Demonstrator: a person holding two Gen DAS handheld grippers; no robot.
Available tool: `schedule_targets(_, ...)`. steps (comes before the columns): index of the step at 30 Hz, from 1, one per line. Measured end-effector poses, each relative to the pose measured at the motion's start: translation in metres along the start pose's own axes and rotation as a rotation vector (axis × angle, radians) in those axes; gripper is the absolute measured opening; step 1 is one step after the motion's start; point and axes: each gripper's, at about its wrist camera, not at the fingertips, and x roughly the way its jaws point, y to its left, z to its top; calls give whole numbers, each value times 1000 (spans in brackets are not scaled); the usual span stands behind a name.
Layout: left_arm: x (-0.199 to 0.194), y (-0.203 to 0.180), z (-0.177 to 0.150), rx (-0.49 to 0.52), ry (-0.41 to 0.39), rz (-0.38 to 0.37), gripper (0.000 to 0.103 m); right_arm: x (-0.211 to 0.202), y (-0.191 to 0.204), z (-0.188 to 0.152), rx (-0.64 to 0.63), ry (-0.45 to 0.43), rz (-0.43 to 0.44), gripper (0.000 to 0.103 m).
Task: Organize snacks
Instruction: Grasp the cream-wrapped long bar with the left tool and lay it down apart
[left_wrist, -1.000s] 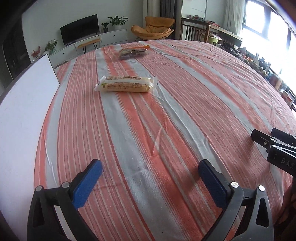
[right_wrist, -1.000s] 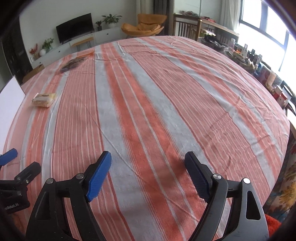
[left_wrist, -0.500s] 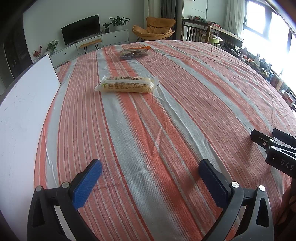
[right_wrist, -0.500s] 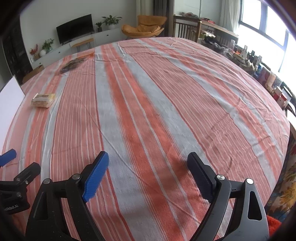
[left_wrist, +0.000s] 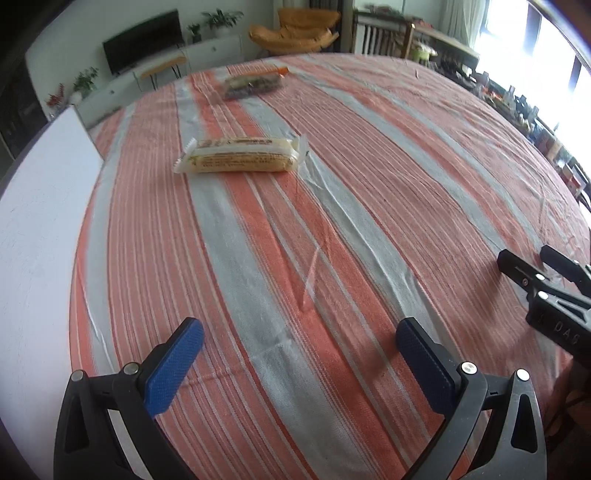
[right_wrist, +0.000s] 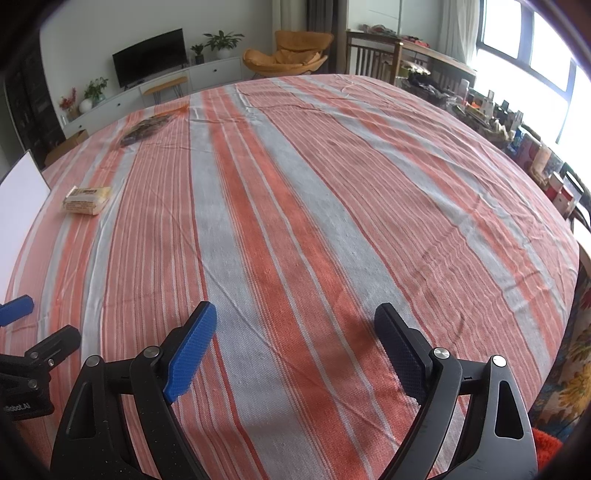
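Tablecloth (left_wrist: 332, 206) – orange, grey stripes; snack pack (left_wrist: 240, 158) pale yellow; far bag (left_wrist: 255, 83) dark, blurred – maybe purple.

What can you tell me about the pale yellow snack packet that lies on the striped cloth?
The pale yellow snack packet is a long, flat bar in clear plastic wrap with crimped, sealed ends and small print along its top; the print is too small to read. It looks unopened. It lies flat across the stripes of the tablecloth, apart from the darker snack bag farther back and near the white board. Only the cloth touches it.
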Motion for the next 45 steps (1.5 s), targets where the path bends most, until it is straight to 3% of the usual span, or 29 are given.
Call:
schedule_targets(3, -11, 12, 23, -50, -24, -11, 103, 0, 0, 0, 0, 0, 0, 90)
schedule_targets(5, -15, 27, 43, -127, -21, -75, 103, 0, 0, 0, 0, 0, 0, 90)
schedule_targets(11, 21, 56, 81, -353, 111, -244, 102, 0, 0, 0, -1, -1, 1, 90)
schedule_targets(13, 37, 63, 92, -390, 124, -222, 101, 0, 0, 0, -1, -1, 1, 90)
schedule_targets(18, 56, 80, 127, -494, 42, -181, 101, 0, 0, 0, -2, -1, 1, 91)
schedule_targets(20, 64, 75, 139, -478, 38, -131, 101, 0, 0, 0, -2, -1, 1, 91)
schedule_targets(24, 81, 42, 156, -325, 32, 7, 101, 0, 0, 0, -3, 0, 3, 91)
schedule_targets(27, 87, 21, 153, -230, 16, 106, 99, 0, 0, 0, -5, -2, 5, 91)
schedule_targets(31, 78, 22, 137, -233, -20, 126, 85, 0, 0, 0, -5, -2, 5, 91)
schedule_targets(33, 67, 31, 126, -251, -45, 124, 68, 0, 1, -1, -5, -2, 5, 91)
schedule_targets(35, 54, 44, 118, -260, -65, 143, 31, 0, 0, 0, -5, -2, 5, 91)
schedule_targets(37, 46, 60, 106, -297, -83, 78, 31, 0, 0, 0, -5, -2, 5, 91)
schedule_targets(41, 31, 70, 80, -309, -68, 57, 31, 0, 0, -1, -5, -2, 5, 91)
schedule_targets(45, 19, 60, 51, -241, -96, 74, 33, 0, 1, -1, -5, -2, 5, 91)
